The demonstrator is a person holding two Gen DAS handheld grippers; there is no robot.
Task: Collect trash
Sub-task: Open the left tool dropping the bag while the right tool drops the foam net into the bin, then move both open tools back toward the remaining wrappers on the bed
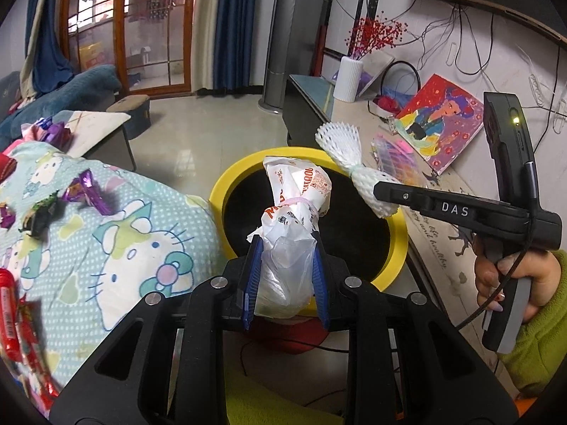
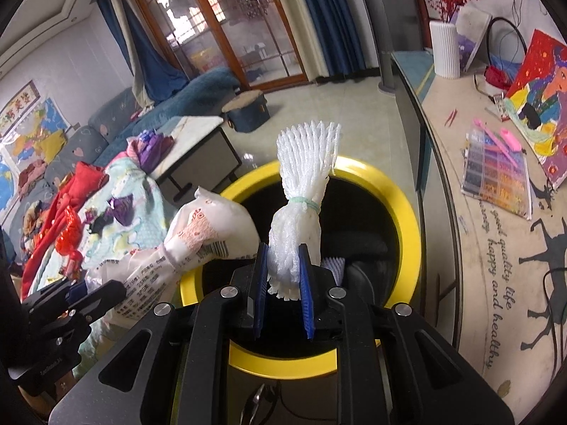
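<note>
Yellow-rimmed bin [image 2: 407, 209] gapes open below both grippers, hemmed by bedding [image 1: 117, 219] and the cabinet edge. The left gripper [image 1: 287, 251] pinches the tied plastic bag [image 1: 294, 212]; the right gripper [image 2: 283, 265] clamps the foam net bundle [image 2: 301, 205]. The bin's depths are dark.

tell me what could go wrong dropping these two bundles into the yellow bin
1. The left gripper clamps the tied plastic bag at its slippery lower end; the bag seems to hang near the yellow bin rim, by the Hello Kitty blanket, so it could land there.
2. The foam net in the right gripper is light and may snag on the ribbed pads.
3. Both bundles sit close together and could knock each other on release.
</note>
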